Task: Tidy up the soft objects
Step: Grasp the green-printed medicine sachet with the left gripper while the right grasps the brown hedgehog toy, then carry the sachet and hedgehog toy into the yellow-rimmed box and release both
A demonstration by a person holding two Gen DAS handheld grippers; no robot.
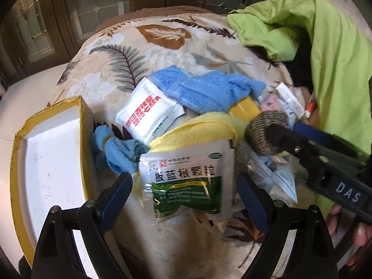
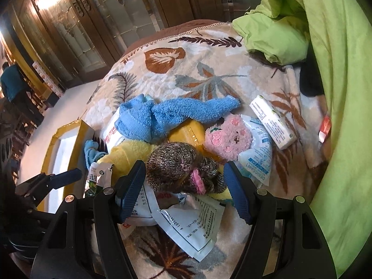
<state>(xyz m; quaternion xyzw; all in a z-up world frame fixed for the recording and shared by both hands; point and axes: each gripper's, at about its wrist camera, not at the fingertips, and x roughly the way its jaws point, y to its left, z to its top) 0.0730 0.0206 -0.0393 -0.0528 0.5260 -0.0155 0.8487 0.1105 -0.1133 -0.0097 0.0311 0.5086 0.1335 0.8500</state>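
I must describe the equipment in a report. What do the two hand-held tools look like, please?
Both tools are alike: the left tool and the right tool have black plastic frames with silver screws and two dark blue finger pads. In the left wrist view, the right tool's body bears white letters "DAS".

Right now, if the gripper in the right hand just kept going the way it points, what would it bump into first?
Most likely the speckled brown knitted toy, which sits between the right gripper's open fingers, resting on the pile of sachets; exact depth is hard to judge.
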